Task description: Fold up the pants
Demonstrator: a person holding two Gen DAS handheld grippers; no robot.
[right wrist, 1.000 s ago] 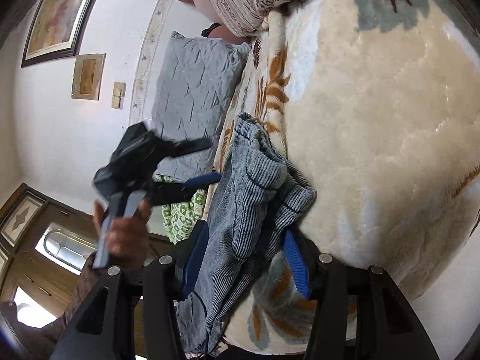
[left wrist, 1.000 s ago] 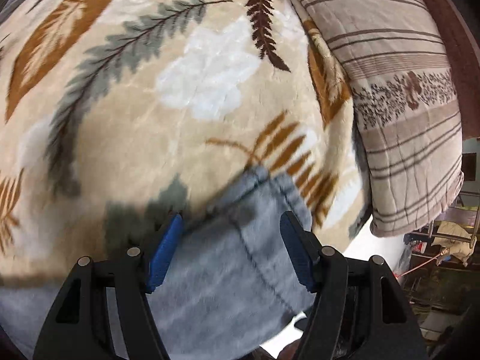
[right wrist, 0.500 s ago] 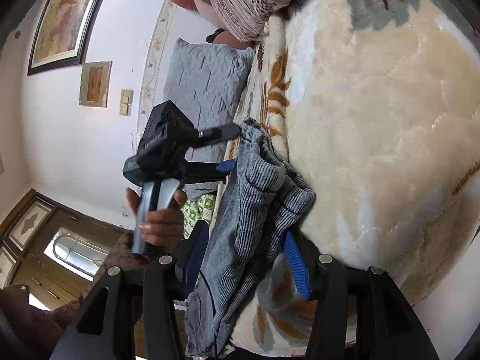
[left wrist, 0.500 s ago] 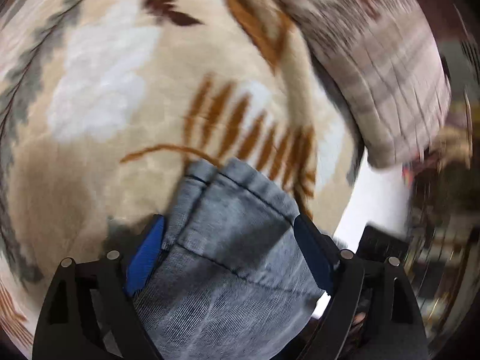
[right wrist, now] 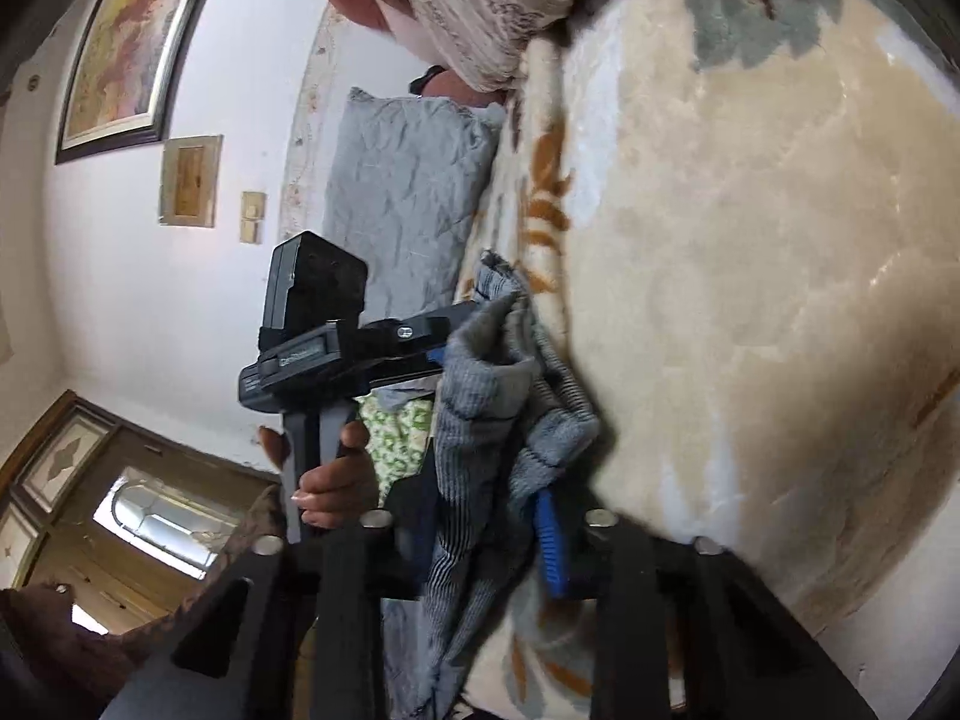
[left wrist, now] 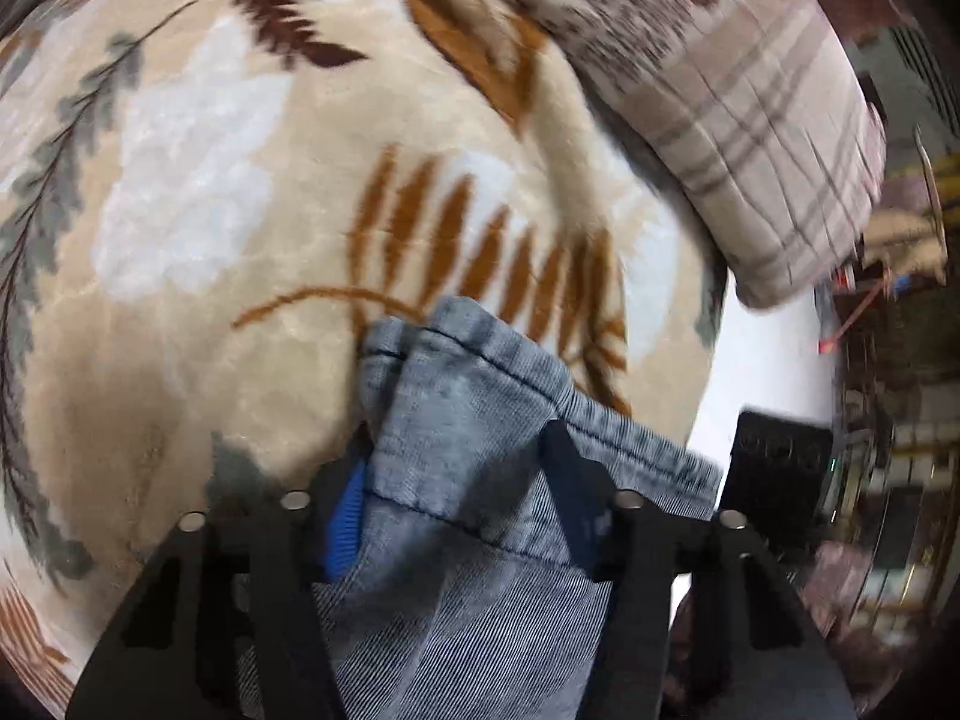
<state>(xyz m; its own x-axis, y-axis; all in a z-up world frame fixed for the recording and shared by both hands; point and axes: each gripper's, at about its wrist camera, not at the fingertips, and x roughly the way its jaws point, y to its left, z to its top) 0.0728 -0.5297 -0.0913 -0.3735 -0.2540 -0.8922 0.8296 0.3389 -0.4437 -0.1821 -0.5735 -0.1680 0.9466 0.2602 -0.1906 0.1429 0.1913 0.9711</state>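
The grey denim pants (left wrist: 468, 420) are bunched at the leaf-print blanket's (left wrist: 180, 180) edge, clamped at the hem by the left gripper (left wrist: 462, 480) and pinched by the right gripper (right wrist: 480, 516).

Blue-grey denim pants (left wrist: 462, 420), hem end bunched and lifted. Stitched hem edge uppermost. Hanging in folds (right wrist: 480, 420) just above a leaf-patterned blanket (left wrist: 240, 180).

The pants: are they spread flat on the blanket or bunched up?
Bunched: the pants hang in folds between both hand-held grippers, not flat on the blanket.
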